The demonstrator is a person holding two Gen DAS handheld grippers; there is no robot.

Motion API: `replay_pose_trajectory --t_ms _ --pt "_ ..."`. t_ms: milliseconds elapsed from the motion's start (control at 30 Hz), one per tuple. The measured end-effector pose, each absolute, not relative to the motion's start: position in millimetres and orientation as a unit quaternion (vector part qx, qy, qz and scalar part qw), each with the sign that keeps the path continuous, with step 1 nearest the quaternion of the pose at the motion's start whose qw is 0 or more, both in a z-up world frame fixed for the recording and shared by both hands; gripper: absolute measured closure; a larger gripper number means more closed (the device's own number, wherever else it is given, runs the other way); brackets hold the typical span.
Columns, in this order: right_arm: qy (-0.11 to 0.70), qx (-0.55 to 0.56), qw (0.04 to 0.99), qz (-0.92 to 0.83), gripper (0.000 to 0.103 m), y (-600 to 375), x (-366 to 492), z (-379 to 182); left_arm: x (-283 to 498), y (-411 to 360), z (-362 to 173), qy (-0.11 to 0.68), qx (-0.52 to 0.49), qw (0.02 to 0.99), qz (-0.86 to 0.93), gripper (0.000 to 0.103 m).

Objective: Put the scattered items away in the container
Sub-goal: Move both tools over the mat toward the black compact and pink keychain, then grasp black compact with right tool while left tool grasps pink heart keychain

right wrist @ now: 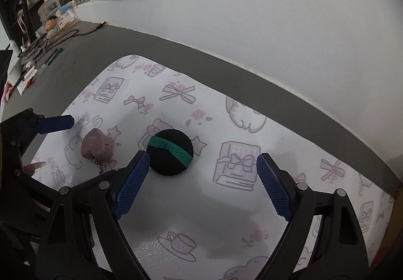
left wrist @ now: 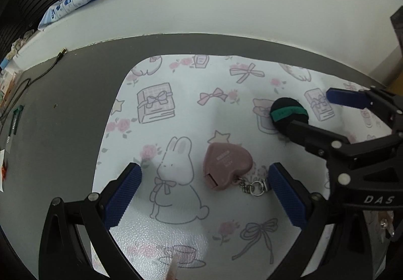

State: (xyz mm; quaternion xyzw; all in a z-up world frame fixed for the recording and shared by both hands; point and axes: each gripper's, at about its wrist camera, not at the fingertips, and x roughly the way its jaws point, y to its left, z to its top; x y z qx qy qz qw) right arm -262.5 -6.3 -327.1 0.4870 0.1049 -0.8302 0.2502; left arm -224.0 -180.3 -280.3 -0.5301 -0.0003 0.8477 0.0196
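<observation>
Now both grippers hang low over the mat (left wrist: 176,83), each with its fingers spread wide and holding nothing. The left gripper (left wrist: 205,185) has the pink heart (left wrist: 226,166) between its fingers, nearer the right-hand one, with the keyring (left wrist: 255,185) just beside that pad. The right gripper (right wrist: 202,180) faces the black puff (right wrist: 170,152) (green band reading FLOWER LURE), which sits just beside its left finger. Heart and puff lie apart on the mat, which covers the grey tabletop (left wrist: 63,116).

Pink heart keychain (left wrist: 228,165), black round puff (right wrist: 170,152), lying well apart
</observation>
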Motion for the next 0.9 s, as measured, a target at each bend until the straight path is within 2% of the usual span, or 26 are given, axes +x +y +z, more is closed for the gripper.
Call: replay_pose_trajectory --t_ms 300,400,567,633,800,900 --pt "0.112 0.496 0.264 -0.819 0.016 -12.7 -270.3 -332.5 -224.3 -180.9 -280.8 -0.004 -0.531 0.021 0.847 0.002" --pt "0.145 0.491 0.254 -0.82 0.024 -18.5 -268.8 -333.3 -224.6 -181.2 -281.6 -0.002 -0.53 0.02 0.848 0.002" --pt "0.161 0.484 0.258 -0.82 0.047 -22.1 -265.3 -330.7 -221.9 -178.9 -280.4 -0.003 -0.534 0.019 0.845 0.002" --pt "0.164 0.484 0.259 -0.819 0.066 -22.7 -265.2 -329.1 -221.4 -177.7 -279.2 -0.003 -0.534 0.019 0.845 0.002" --pt "0.164 0.485 0.253 -0.821 0.072 -20.7 -266.1 -327.9 -226.3 -175.8 -278.7 -0.003 -0.536 0.017 0.844 0.003" --pt "0.159 0.487 0.248 -0.822 0.074 -16.8 -264.6 -327.2 -225.9 -173.8 -277.0 -0.002 -0.536 0.019 0.844 0.008"
